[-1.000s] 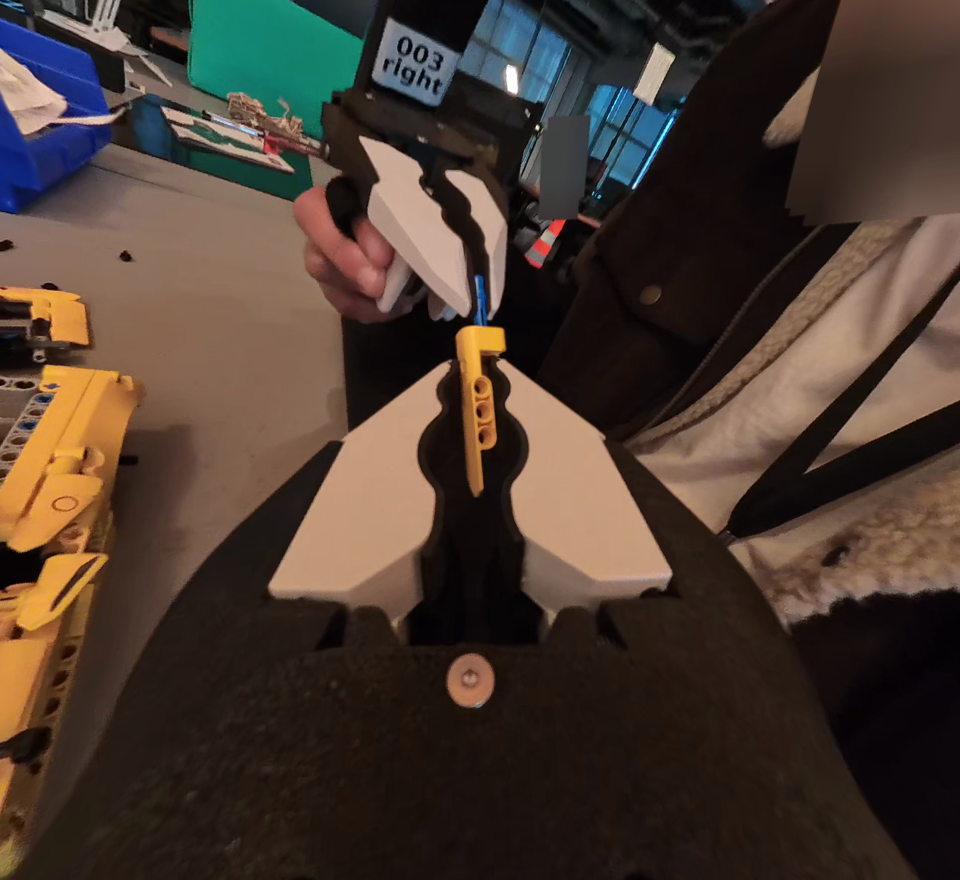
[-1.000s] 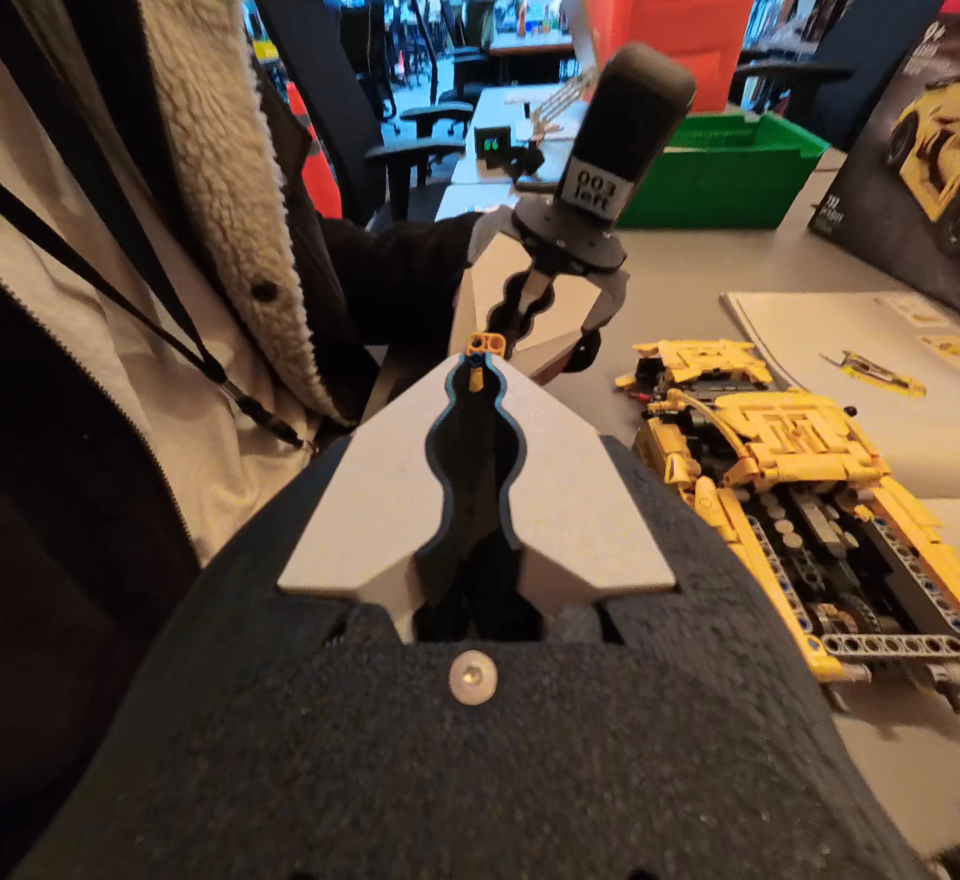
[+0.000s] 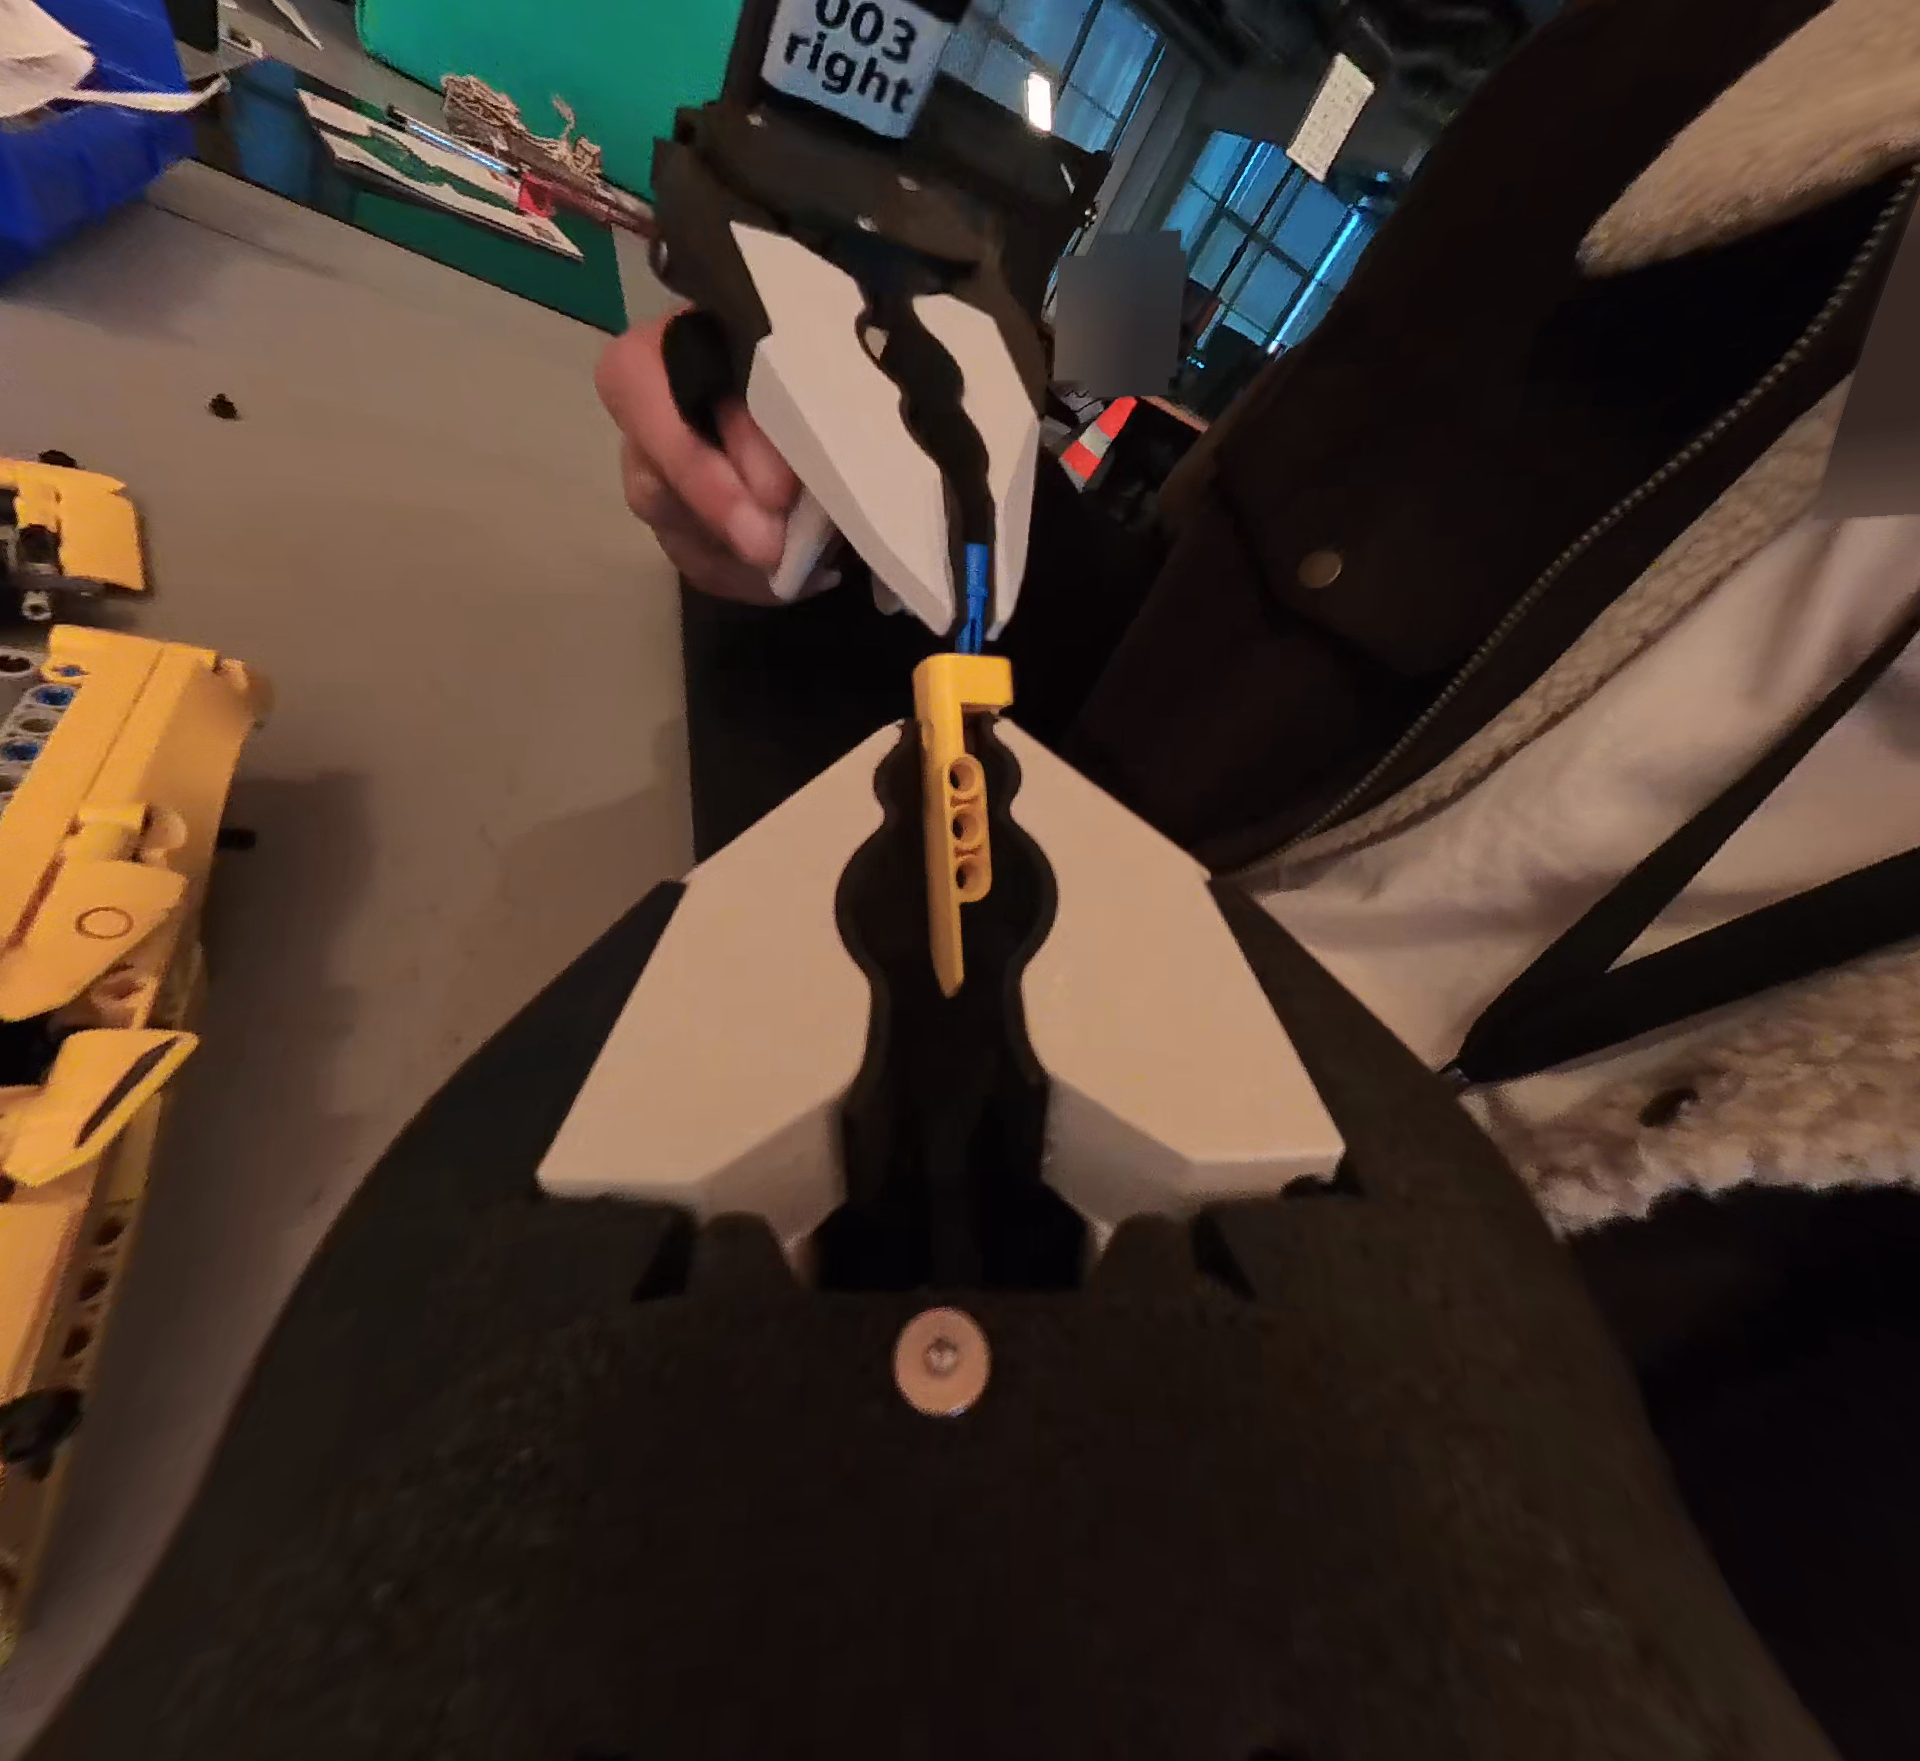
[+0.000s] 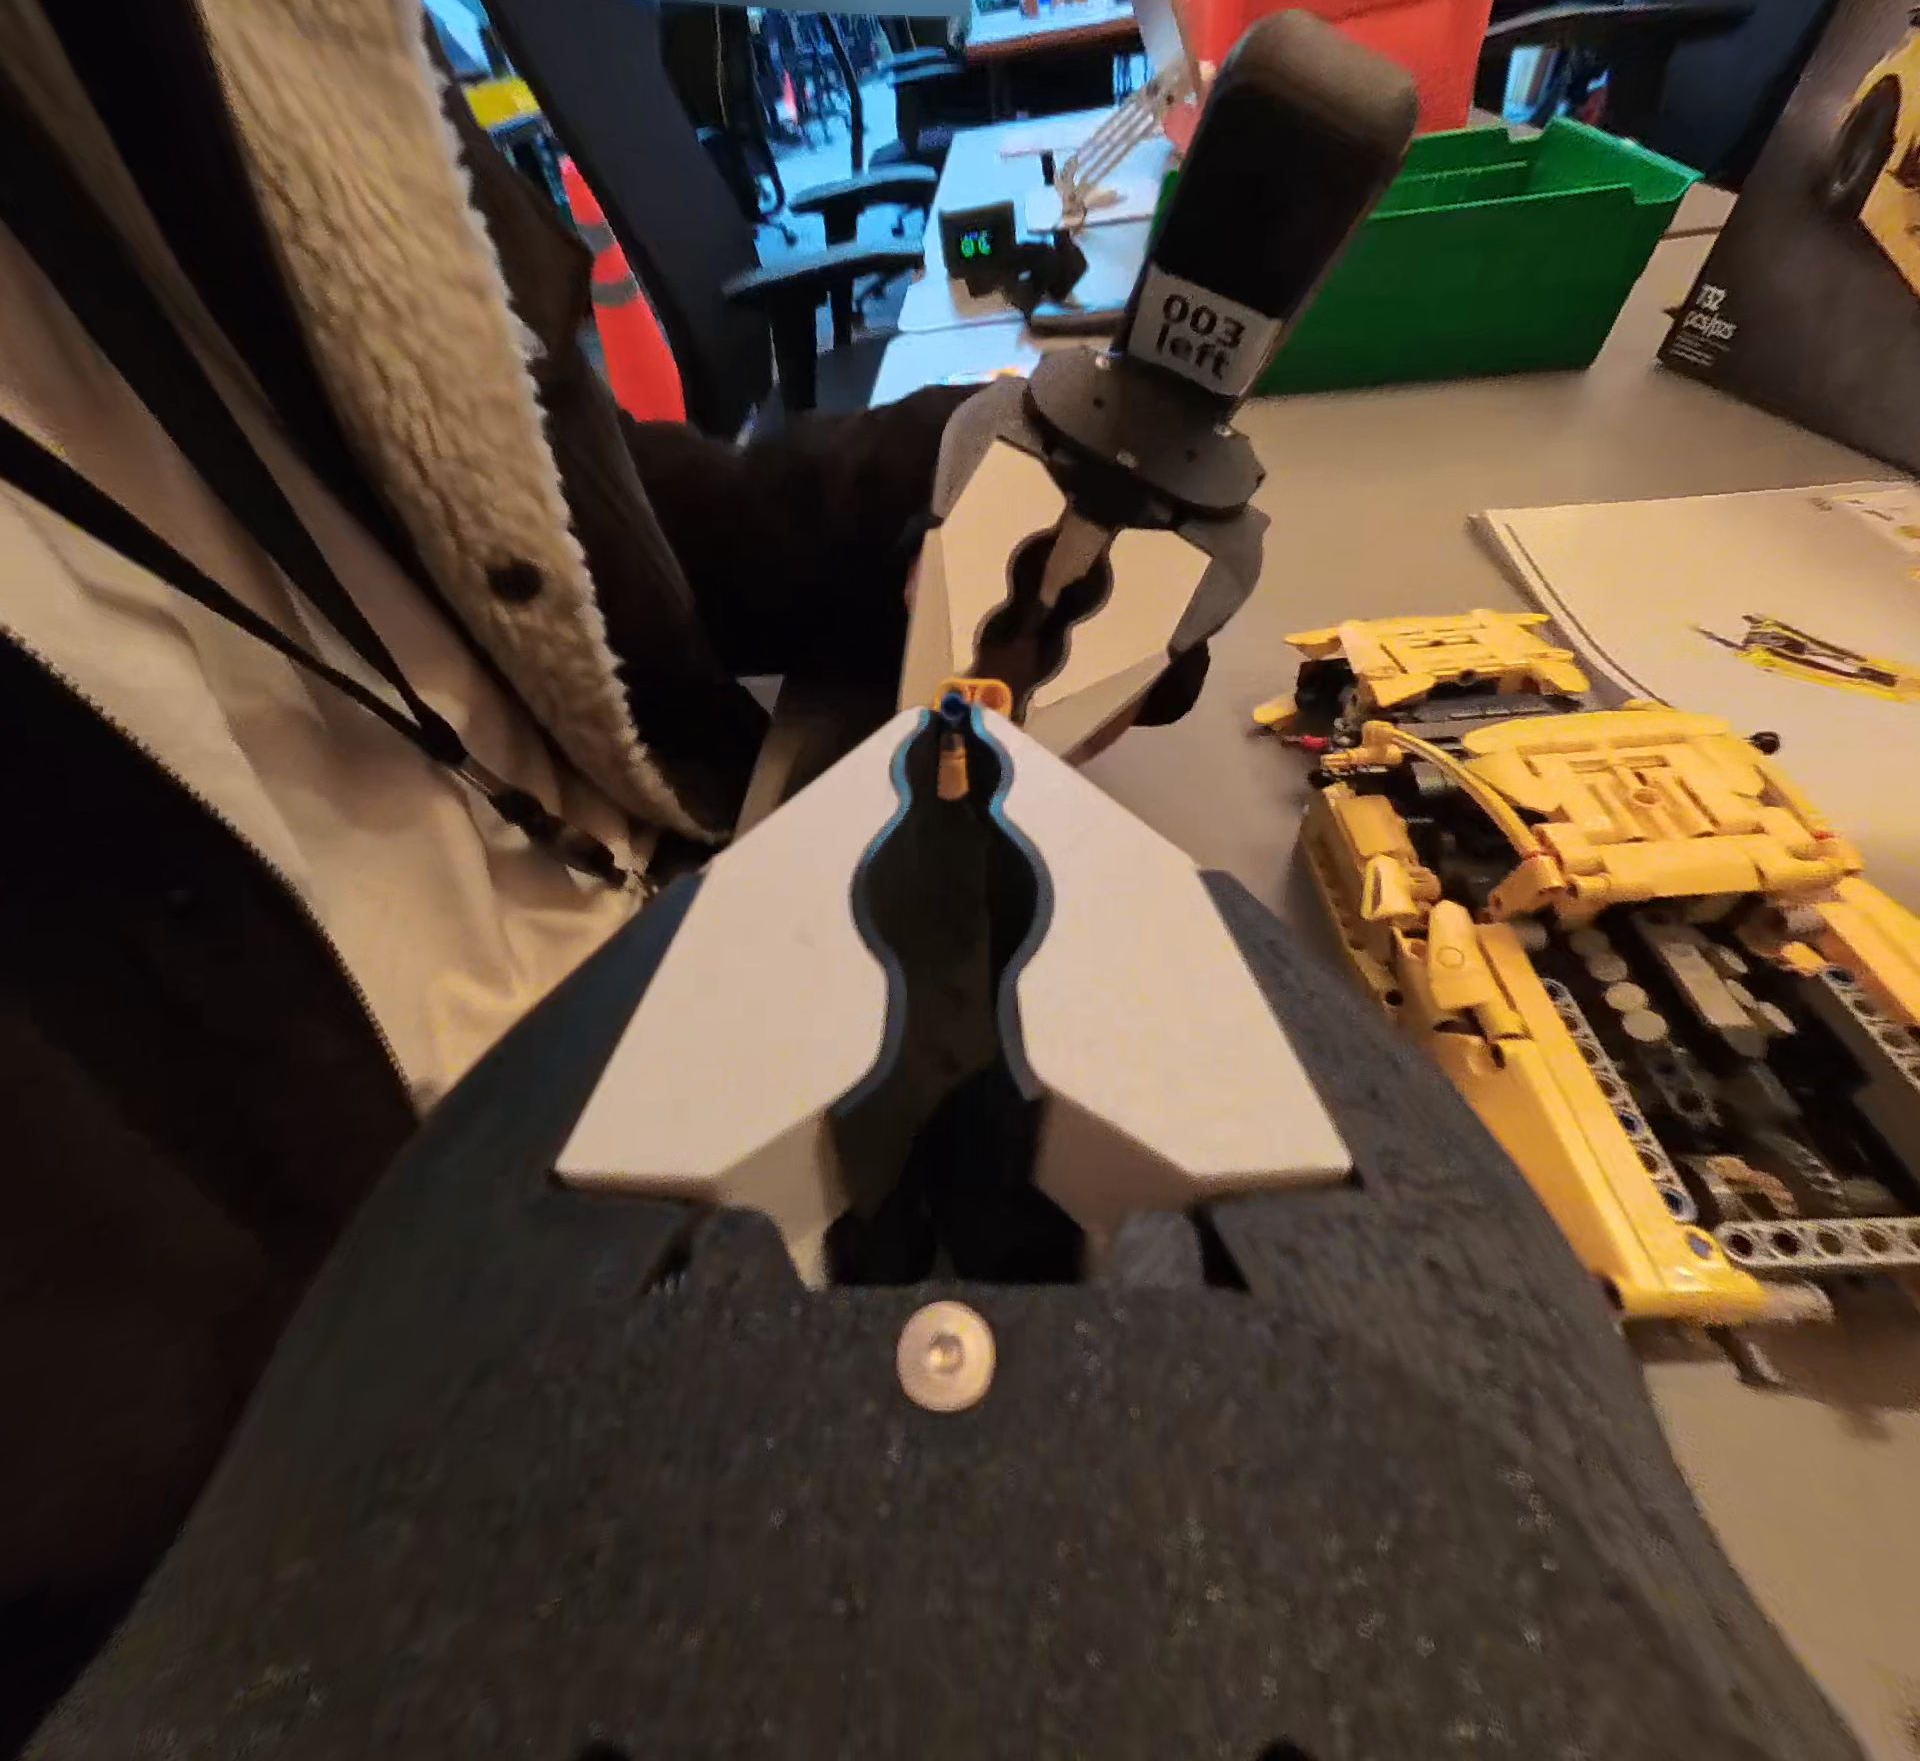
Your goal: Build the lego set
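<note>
Left wrist view: the left gripper point(image 3: 951, 724) clamps a yellow L-shaped holed plastic beam point(image 3: 958, 797) past the grey table's point(image 3: 416, 620) near edge; the right gripper point(image 3: 971, 610), just beyond, pinches a small blue plastic pin point(image 3: 975, 594). Right wrist view: the pin's tip point(image 4: 951, 712) is mostly hidden; the yellow brick-built car point(image 4: 1621, 963), right, is cut off.

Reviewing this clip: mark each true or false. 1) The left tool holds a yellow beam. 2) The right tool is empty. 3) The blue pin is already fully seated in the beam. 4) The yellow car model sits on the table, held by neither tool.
1) True: the left tool is shut on the yellow beam.
2) False: the right tool grips a blue pin.
3) False: the pin's tip is just at the beam's top end, most of it still outside.
4) True: the yellow car model rests on the table, apart from both.
</note>
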